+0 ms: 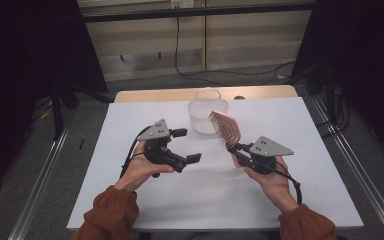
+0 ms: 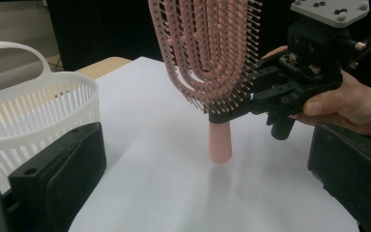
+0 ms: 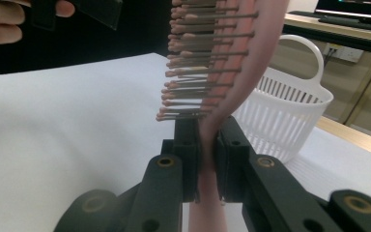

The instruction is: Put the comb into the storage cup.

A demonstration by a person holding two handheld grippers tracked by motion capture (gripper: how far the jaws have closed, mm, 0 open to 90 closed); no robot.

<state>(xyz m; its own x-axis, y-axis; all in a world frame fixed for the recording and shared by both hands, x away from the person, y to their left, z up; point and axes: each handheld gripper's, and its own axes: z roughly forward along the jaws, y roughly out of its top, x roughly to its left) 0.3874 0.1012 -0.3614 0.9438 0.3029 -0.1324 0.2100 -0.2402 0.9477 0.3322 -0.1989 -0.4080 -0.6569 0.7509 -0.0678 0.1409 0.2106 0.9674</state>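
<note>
A pink vented hairbrush (image 1: 226, 128) stands nearly upright above the white table (image 1: 130, 200), bristles toward the left hand. My right gripper (image 1: 239, 148) is shut on its neck just below the bristle head (image 3: 207, 140); the pink handle (image 2: 220, 141) hangs below the jaws, close to the table. My left gripper (image 1: 187, 145) is open, held left of the brush with nothing between its fingers (image 2: 58, 174). A white slatted basket (image 1: 208, 116) with a loop handle stands behind the brush, also seen as the basket (image 2: 34, 106) and the basket (image 3: 290, 116).
The white sheet covers most of the table, with a wooden edge (image 1: 180, 94) at the back. Black curtains and metal frame rails (image 1: 360, 165) flank the table. A cable (image 1: 180, 60) lies on the floor behind.
</note>
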